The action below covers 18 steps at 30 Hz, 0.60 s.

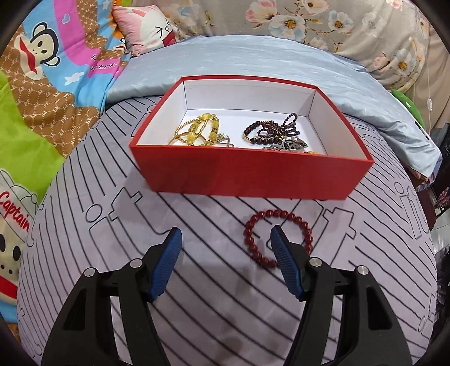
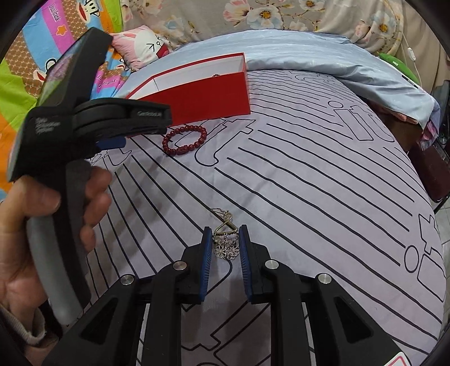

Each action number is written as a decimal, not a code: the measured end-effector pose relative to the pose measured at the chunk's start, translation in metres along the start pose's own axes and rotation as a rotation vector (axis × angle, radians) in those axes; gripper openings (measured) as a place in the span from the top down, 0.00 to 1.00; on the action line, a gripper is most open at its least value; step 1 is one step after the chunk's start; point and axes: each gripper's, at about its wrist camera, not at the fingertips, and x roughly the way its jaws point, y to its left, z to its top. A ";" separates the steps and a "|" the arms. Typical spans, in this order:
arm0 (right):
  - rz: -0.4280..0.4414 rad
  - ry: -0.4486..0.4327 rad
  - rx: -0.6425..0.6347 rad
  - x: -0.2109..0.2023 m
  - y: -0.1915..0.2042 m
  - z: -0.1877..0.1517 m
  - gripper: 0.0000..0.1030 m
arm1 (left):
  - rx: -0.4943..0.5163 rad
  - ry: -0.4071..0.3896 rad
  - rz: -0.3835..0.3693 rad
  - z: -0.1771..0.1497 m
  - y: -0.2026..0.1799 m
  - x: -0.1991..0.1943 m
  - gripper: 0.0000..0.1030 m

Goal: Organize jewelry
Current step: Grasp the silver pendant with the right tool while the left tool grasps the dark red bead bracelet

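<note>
A red open cardboard box [image 1: 250,171] sat on the striped grey bedsheet [image 1: 197,295] toward the bed's far edge, with yellow bead bracelets [image 1: 201,131] in its left half and dark maroon bead strands [image 1: 271,131] in its right. A red bead bracelet [image 1: 254,225] lay just before the box's near wall.

A bedroom in someone's home: everything sits on a bed [image 1: 197,281] covered in a grey sheet with black line drawings, a pale blue quilt [image 1: 253,62] bunched behind it, a cartoon monkey blanket [image 1: 50,70], a pink bunny pillow [image 1: 146,28], and floral bedding [image 1: 323,22] along the back.
</note>
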 end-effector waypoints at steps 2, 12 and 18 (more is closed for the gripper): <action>0.002 0.003 0.005 0.003 -0.001 0.002 0.83 | -0.001 0.009 0.001 0.002 -0.001 0.007 0.43; 0.002 0.010 0.020 0.013 -0.005 0.013 0.83 | 0.049 0.027 -0.015 -0.002 -0.010 0.024 0.83; 0.002 0.004 0.017 0.016 -0.002 0.023 0.83 | 0.069 0.028 -0.043 -0.011 -0.001 0.016 0.93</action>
